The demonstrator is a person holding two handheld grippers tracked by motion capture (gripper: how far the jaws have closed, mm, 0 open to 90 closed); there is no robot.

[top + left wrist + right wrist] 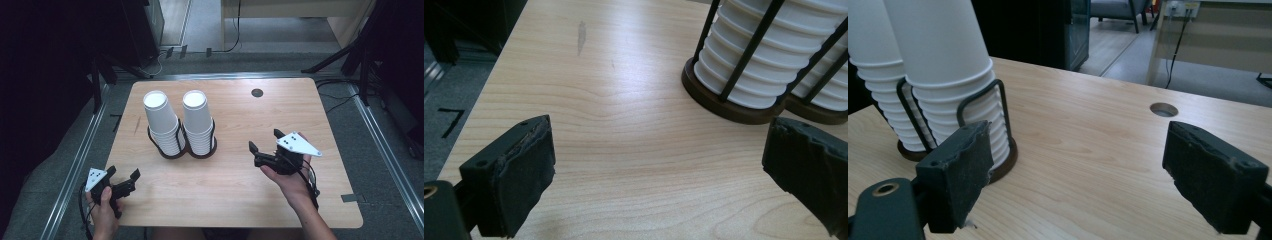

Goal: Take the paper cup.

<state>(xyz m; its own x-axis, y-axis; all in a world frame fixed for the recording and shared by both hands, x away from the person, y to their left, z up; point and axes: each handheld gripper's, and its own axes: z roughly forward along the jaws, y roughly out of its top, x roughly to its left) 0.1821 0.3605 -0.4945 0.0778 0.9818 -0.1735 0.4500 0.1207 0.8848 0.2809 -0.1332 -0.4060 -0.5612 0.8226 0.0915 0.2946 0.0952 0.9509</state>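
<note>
Two tall stacks of upside-down white paper cups stand in dark wire holders mid-table: the left stack (162,120) and the right stack (198,120). My left gripper (122,175) rests open near the table's front left corner, aimed toward the left holder's base (729,107), nothing between its jaws. My right gripper (263,140) is held above the table right of the stacks, open and empty, pointing left toward the right stack (948,65). The left stack (878,75) stands behind it in the right gripper view.
A round cable hole (257,92) sits near the table's far edge. The wooden table (225,190) has bare surface between the grippers. Dark stands and cables lie on the floor around the table.
</note>
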